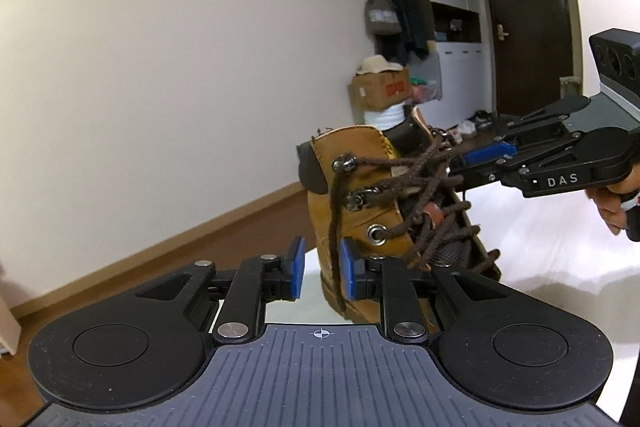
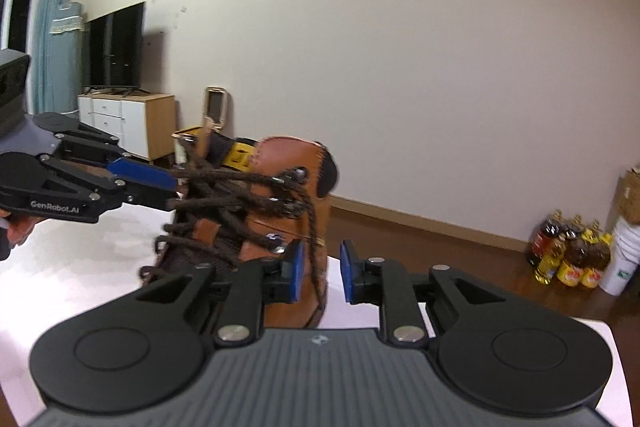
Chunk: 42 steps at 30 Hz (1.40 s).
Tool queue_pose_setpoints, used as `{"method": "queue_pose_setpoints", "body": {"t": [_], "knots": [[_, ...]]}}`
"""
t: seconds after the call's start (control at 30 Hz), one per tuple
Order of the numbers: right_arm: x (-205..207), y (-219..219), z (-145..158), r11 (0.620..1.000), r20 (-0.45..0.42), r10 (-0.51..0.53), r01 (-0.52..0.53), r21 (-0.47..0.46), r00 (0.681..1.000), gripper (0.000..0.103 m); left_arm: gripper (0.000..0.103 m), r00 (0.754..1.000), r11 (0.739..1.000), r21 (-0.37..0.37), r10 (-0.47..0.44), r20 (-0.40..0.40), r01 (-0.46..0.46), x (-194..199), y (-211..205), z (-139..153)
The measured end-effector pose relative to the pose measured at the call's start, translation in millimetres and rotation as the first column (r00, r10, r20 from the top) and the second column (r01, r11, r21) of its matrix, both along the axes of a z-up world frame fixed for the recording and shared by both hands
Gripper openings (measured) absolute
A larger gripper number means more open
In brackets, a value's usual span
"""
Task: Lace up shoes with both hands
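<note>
Between my left jaws, which stand partly apart, a loose end of the brown lace (image 1: 333,251) hangs free and touches neither pad. My right jaws also stand apart, gripping nothing; the other end (image 2: 316,267) dangles between them, just beside one pad. Just beyond, the tan boot (image 1: 360,155) stands upright on the white counter (image 1: 560,227), laced crosswise up its front. Behind it is a bare wall (image 1: 160,67).

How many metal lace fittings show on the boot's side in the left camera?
3, stacked on the boot: a top hook, a middle hook, a round eyelet lowest. More may hide behind the left gripper.
</note>
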State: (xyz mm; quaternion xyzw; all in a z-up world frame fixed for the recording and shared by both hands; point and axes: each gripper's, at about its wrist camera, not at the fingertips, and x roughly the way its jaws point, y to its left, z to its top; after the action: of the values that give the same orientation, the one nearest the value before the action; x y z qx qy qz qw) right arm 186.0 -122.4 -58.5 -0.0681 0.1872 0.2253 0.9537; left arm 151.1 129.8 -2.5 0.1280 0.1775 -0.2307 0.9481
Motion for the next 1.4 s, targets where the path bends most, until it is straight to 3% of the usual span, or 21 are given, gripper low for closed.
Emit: {"method": "queue_pose_setpoints", "body": {"t": [0.1,0.2,0.37,0.5,0.63,0.73,0.83,1.03,1.23,1.3,1.4], "knots": [[7,-9,-11,0.997,-0.092,0.012,-0.005,0.075,0.996,0.002,0.022,1.0,1.0,0.006,0.003,-0.001,-0.003,-1,0,-4],[4,-1,-28,0.998,-0.136,0.052,-0.046,0.043,0.989,0.002,0.022,1.0,1.0,0.021,0.01,-0.023,-0.009,-4,0,-13],[11,1,-24,0.997,-0.187,0.056,-0.045,0.061,0.981,0.003,0.022,0.999,0.999,0.013,0.031,-0.042,-0.031,-16,6,-19],[3,-2,-18,0.998,-0.174,0.02,-0.01,0.062,0.985,0.015,0.022,0.998,0.999,0.022,0.038,-0.049,-0.037,-28,4,-17],[-15,0,-20,0.997,-0.152,-0.009,0.02,0.071,0.988,0.016,0.022,0.998,0.999,0.027,0.034,-0.047,-0.032,-34,-2,-12],[-34,-4,-22,0.988,-0.161,-0.038,0.061,0.144,0.986,0.016,0.022,0.997,0.999,0.01,0.046,-0.065,-0.046,-38,-7,-8],[-47,-6,-27,0.975,-0.196,-0.052,0.093,0.203,0.979,0.016,0.022,0.991,0.996,0.016,0.094,-0.092,-0.093,-44,-12,-6],[-79,-18,-36,0.953,-0.233,-0.091,0.153,0.26,0.968,0.016,0.022,0.976,0.983,-0.046,0.169,-0.139,-0.177,-79,-28,-8],[-109,-15,-35,0.948,-0.267,-0.139,0.206,0.243,0.954,0.016,0.022,0.959,0.965,-0.077,0.237,-0.154,-0.251,-116,-50,-10],[-121,-16,-33,0.944,-0.282,-0.156,0.227,0.241,0.947,0.016,0.022,0.948,0.948,-0.118,0.278,-0.156,-0.297,-133,-58,-8],[-136,-20,-31,0.941,-0.29,-0.164,0.239,0.242,0.943,0.016,0.022,0.933,0.937,-0.1,0.314,-0.175,-0.334,-150,-72,-7]]}}
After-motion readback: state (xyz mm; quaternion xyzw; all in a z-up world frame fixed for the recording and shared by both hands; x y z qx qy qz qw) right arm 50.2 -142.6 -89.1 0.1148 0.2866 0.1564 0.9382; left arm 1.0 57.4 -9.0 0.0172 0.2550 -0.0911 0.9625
